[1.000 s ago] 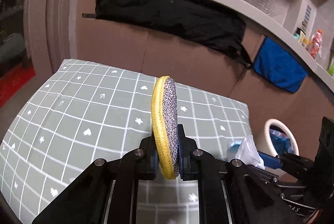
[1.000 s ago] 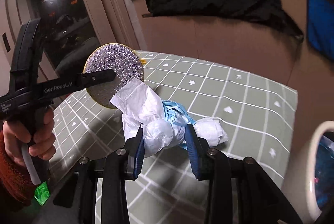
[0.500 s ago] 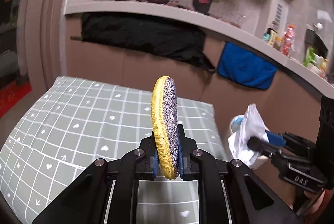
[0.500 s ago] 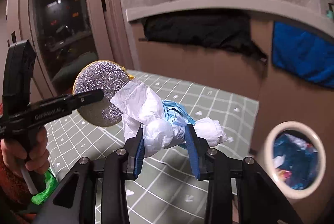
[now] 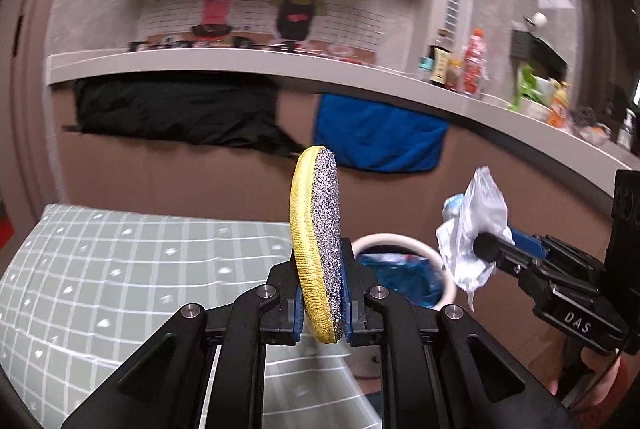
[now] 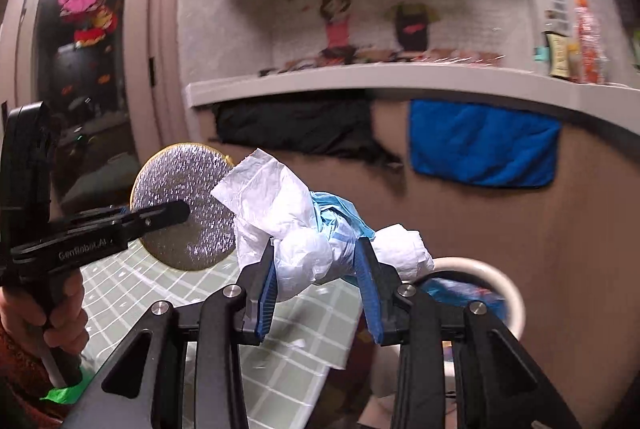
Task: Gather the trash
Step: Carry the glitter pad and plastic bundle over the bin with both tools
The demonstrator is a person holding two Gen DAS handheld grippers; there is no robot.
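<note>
1. A crumpled wad of white plastic and tissue with a light blue piece bunched in it is held in the air, clamped between the blue pads of the right gripper, whose jaws stand partly closed on it. Both ends of the wad stick out past the fingers.
2. A round scouring pad, yellow on one face and speckled silver on the other, stands on edge in the left gripper, whose jaws are narrow and pinch its lower rim.
3. Seen from the right wrist, the pad's silver face sits just left of the wad; a hand holds that gripper's handle.
4. A white-rimmed trash bin with a blue liner and crumpled contents is below and beyond both grippers, just off the desk's edge.
5. The desk carries a green cloth with a white grid.
6. Behind, a blue towel and a black cloth hang under a white shelf with bottles at its right end.
</note>
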